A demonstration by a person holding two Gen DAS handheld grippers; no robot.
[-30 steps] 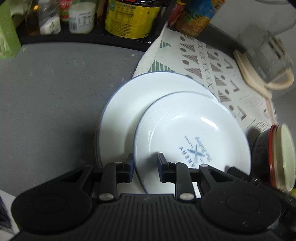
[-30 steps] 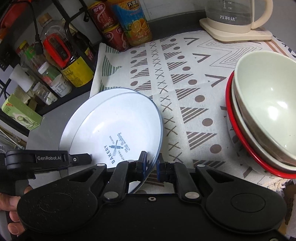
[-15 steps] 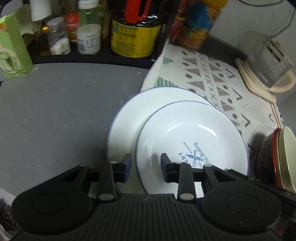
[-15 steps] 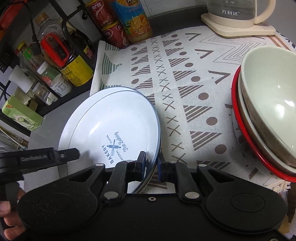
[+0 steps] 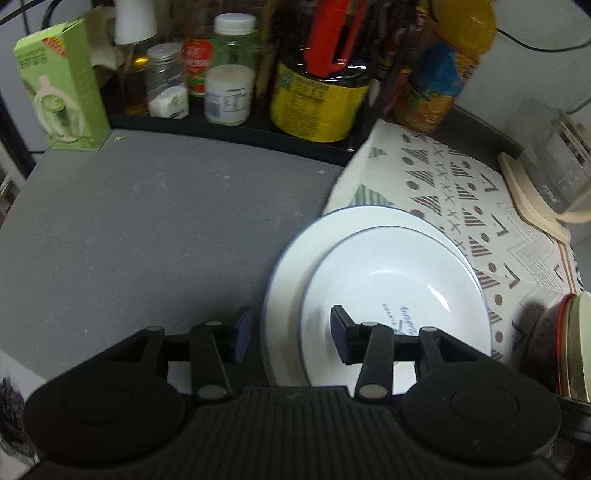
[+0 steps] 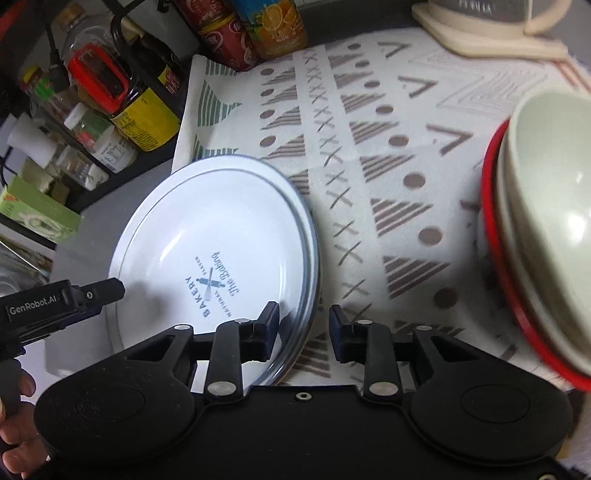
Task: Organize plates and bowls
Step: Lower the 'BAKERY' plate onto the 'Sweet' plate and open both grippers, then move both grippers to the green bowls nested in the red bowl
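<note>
Two white blue-rimmed plates are stacked: the smaller bakery-logo plate (image 5: 395, 291) (image 6: 214, 251) lies on the larger plate (image 5: 295, 266) (image 6: 303, 258), partly on the patterned cloth. My left gripper (image 5: 291, 336) is open, its jaws straddling the plates' near rims without touching. My right gripper (image 6: 303, 325) is open too, its jaws on either side of the plates' right rim. A stack of cream bowls in a red-rimmed bowl (image 6: 535, 229) (image 5: 576, 343) stands to the right.
Bottles, jars and cans stand on a black rack (image 5: 258, 129) at the back. A green box (image 5: 62, 88) stands on the grey counter (image 5: 147, 229). A glass kettle on a cream base (image 5: 546, 184) (image 6: 491, 26) sits on the patterned cloth (image 6: 369, 147).
Both grippers have opened and let go of the bakery plate, which now rests on the larger plate. The left gripper has pulled back and to the left.
</note>
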